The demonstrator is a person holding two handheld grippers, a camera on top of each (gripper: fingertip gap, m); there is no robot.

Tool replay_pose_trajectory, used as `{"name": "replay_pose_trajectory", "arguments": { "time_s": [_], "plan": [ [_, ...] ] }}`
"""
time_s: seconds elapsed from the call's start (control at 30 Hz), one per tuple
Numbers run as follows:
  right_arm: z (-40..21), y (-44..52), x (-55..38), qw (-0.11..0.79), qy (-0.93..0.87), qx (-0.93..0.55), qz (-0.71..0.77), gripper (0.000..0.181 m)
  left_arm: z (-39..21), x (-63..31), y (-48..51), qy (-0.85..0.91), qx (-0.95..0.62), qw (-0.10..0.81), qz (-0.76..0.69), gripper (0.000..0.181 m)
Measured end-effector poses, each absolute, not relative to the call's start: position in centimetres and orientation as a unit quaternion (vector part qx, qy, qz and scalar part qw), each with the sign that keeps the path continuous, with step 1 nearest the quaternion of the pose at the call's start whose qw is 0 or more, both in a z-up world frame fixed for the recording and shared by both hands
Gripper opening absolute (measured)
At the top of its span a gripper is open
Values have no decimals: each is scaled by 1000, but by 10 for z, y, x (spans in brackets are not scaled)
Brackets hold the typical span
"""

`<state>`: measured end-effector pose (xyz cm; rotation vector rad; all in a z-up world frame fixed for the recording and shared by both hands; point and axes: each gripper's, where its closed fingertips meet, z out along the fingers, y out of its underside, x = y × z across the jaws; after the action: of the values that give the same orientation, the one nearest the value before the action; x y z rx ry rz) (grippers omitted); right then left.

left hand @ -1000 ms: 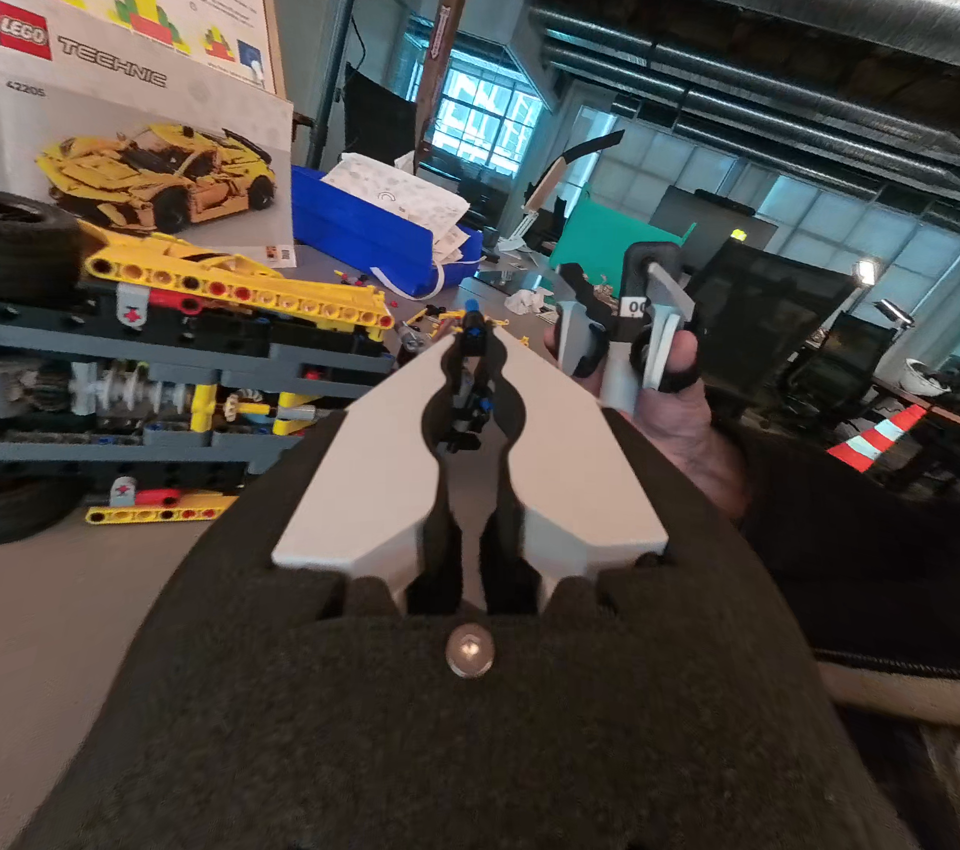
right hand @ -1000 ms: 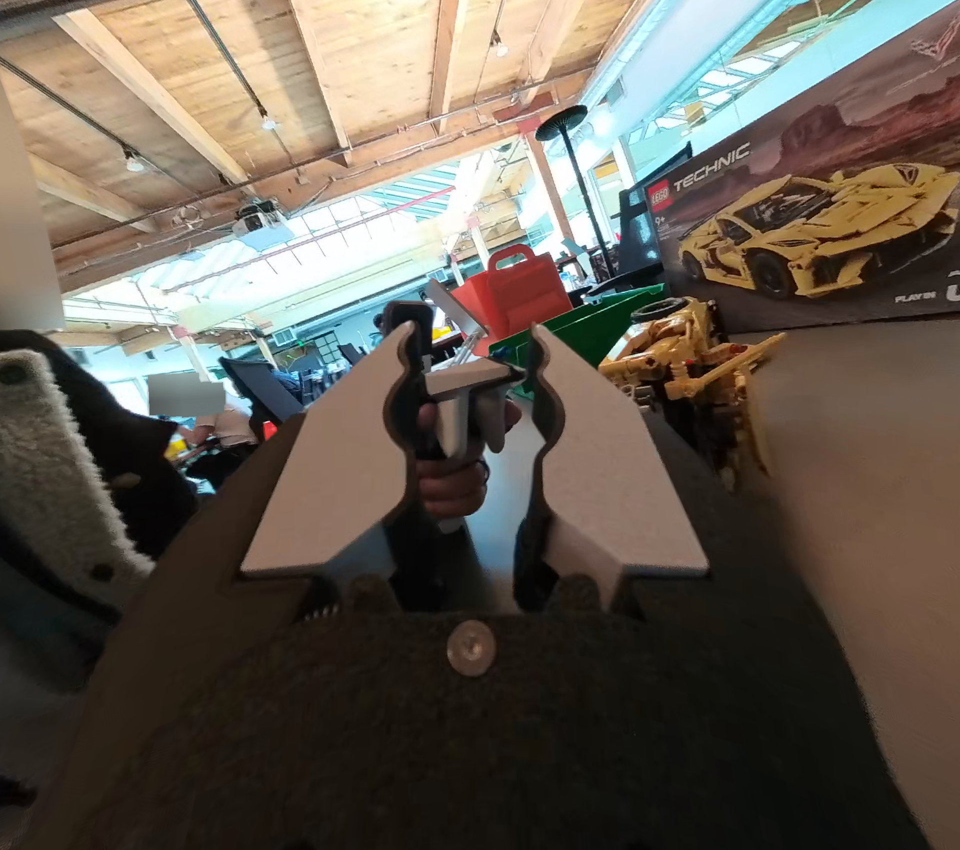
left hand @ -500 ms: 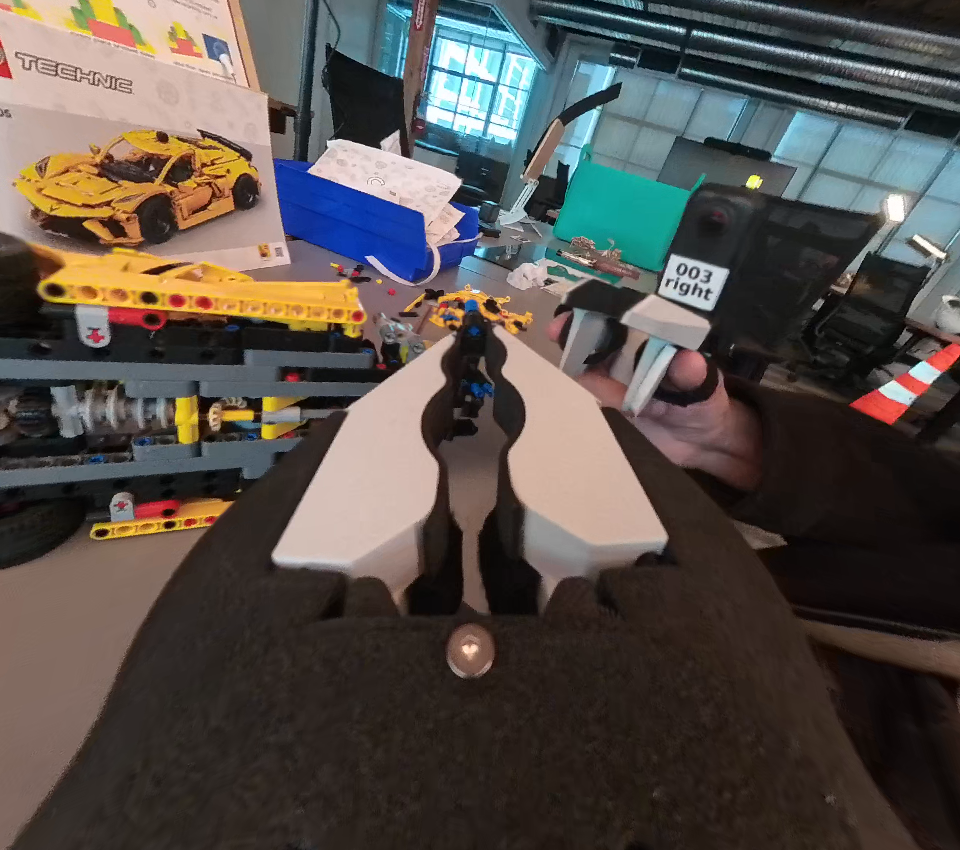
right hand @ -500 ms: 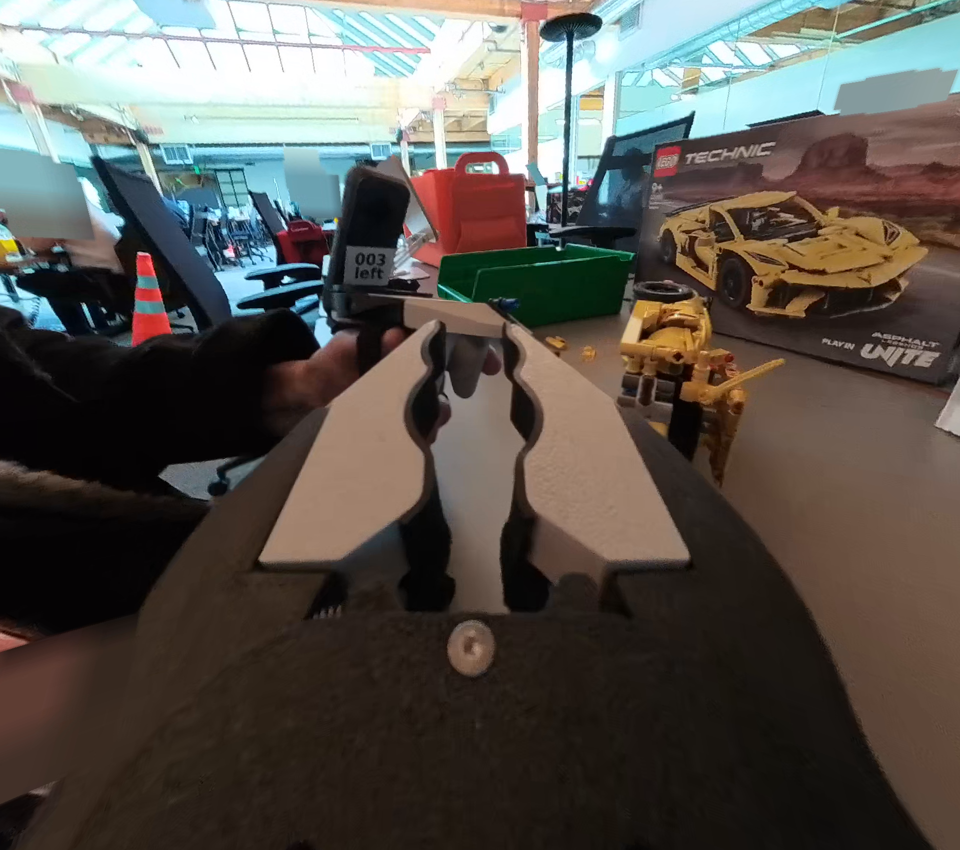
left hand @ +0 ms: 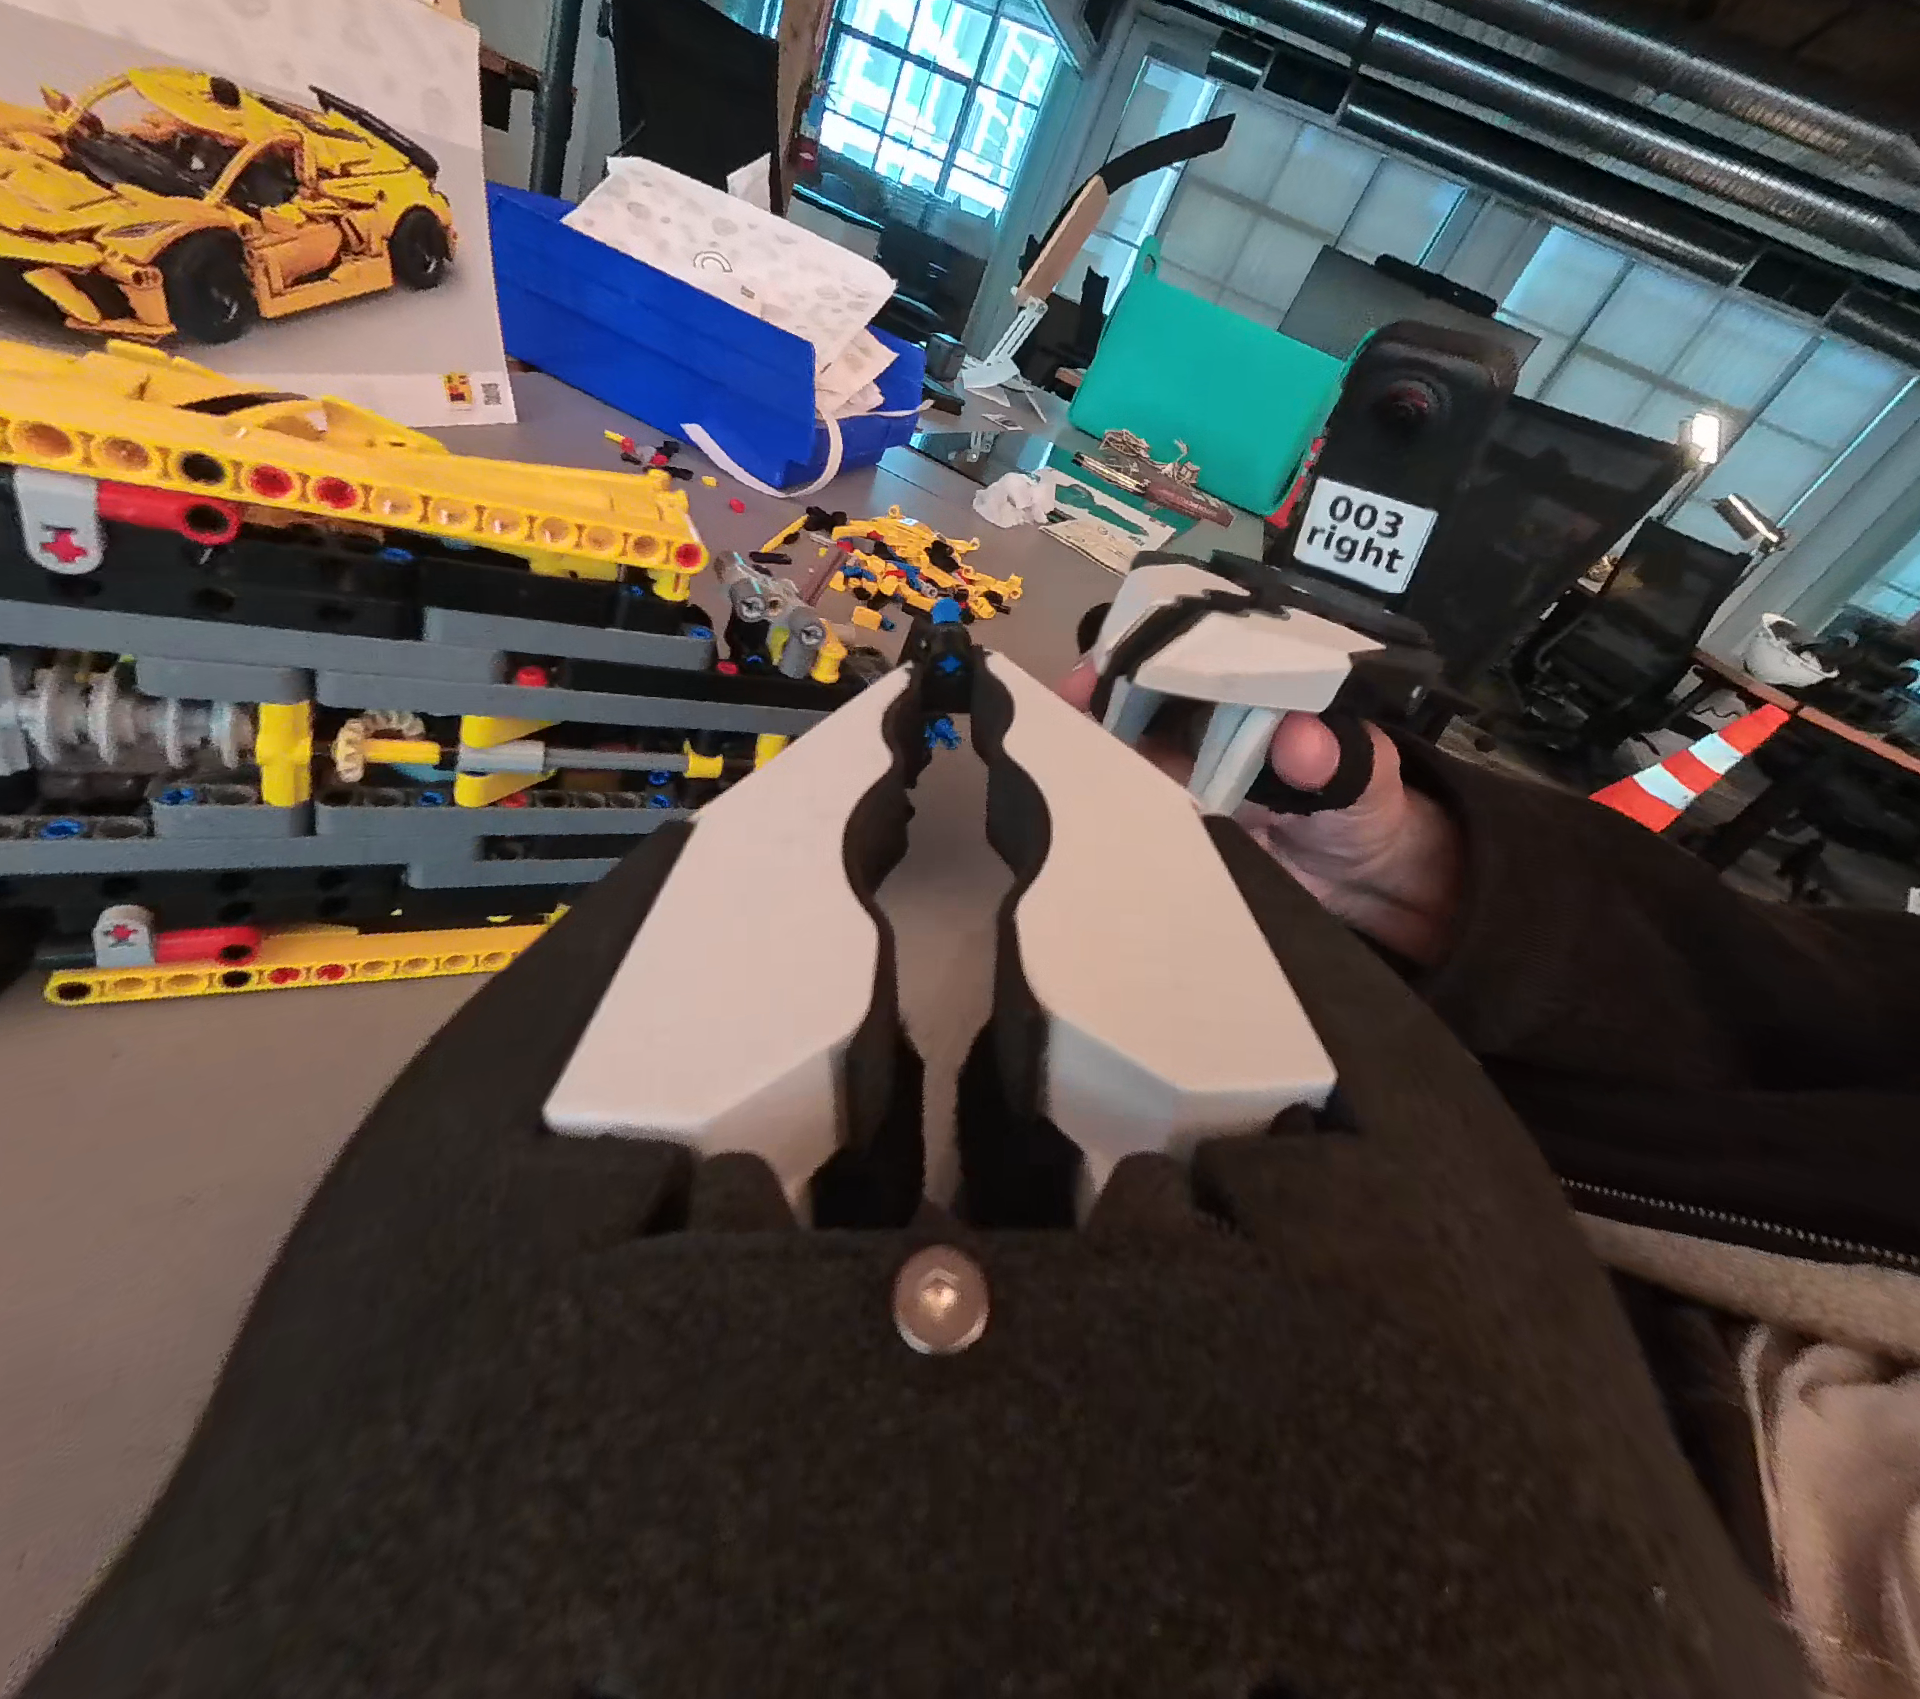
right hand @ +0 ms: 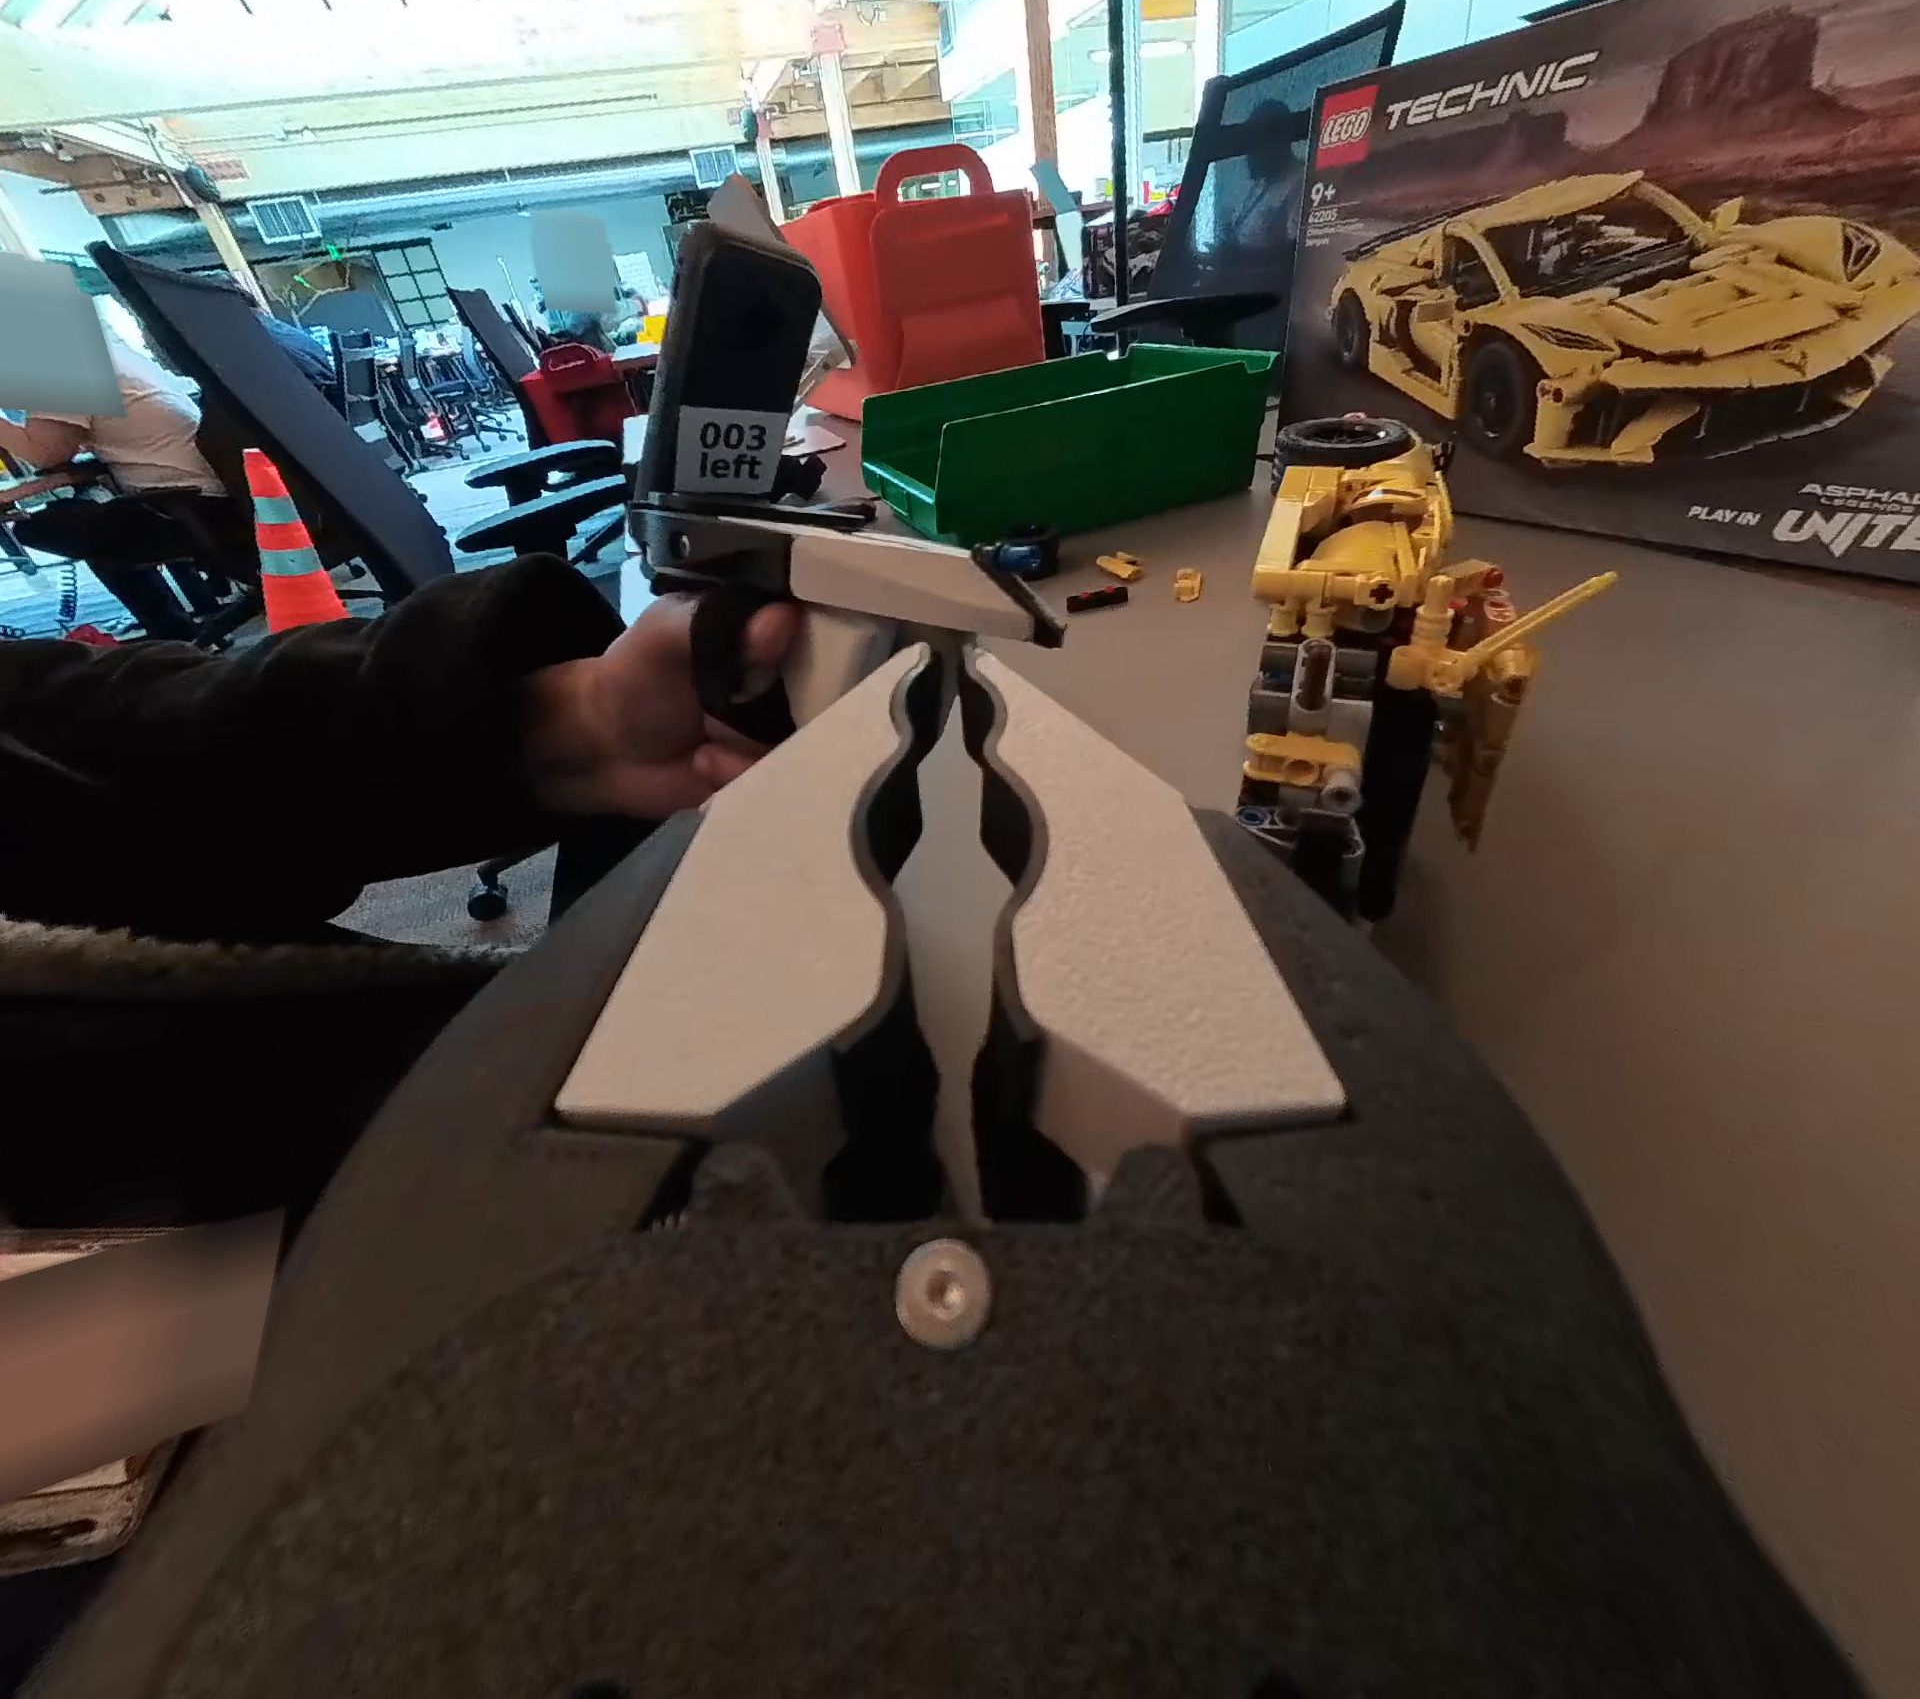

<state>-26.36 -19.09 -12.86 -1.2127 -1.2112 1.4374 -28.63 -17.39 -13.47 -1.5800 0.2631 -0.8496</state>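
Observation:
My left gripper (left hand: 943, 675) is shut on a small black piece with blue pins (left hand: 941, 662), held above the grey table (left hand: 156, 1182). It also shows in the right wrist view (right hand: 1039, 615), held by a hand, with the piece (right hand: 1016, 556) at its tip. My right gripper (right hand: 948, 657) is shut and holds nothing, its tips just under the left gripper's fingers. In the left wrist view it (left hand: 1226, 662) sits just right of my left fingertips. A long grey, black and yellow brick-built car chassis (left hand: 312, 693) lies to the left.
A pile of loose small pieces (left hand: 894, 558), a blue bin (left hand: 665, 340) with paper bags, a teal bin (left hand: 1195, 402) and an instruction booklet (left hand: 239, 195) stand behind. A yellow sub-assembly (right hand: 1351, 610), a green bin (right hand: 1060, 444), the set's box (right hand: 1610, 278) and a red bin (right hand: 935, 288) show on the right. Only a small space, under 4 cm, lies between the two pairs of fingers.
My right gripper's jaws have closed from open to shut. Both grippers have tilted down from the ceiling toward the table. The left keeps its hold on the piece.

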Motion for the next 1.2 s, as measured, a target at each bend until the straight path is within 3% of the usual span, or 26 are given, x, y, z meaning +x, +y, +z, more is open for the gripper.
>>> {"name": "replay_pose_trajectory", "arguments": {
  "time_s": [0.33,0.43,0.5,0.73,0.8,1.2],
  "plan": [
    [-122,-185,-258,390,-446,-495,635,3,-127,-274,-187,151,-661,619,-396,7],
    [-124,-196,-258,309,-443,-499,678,22,-121,-273,-191,169,-648,651,-358,7],
    [-127,-199,-260,285,-449,-499,684,23,-122,-266,-195,193,-646,653,-343,7],
    [-125,-199,-260,349,-474,-486,646,8,-114,-268,-202,164,-623,627,-438,7],
    [-124,-205,-260,329,-477,-477,661,5,-113,-267,-203,164,-620,625,-445,7],
    [-118,-220,-255,296,-490,-438,693,15,-123,-238,-218,256,-628,608,-414,7]
  ]
}}
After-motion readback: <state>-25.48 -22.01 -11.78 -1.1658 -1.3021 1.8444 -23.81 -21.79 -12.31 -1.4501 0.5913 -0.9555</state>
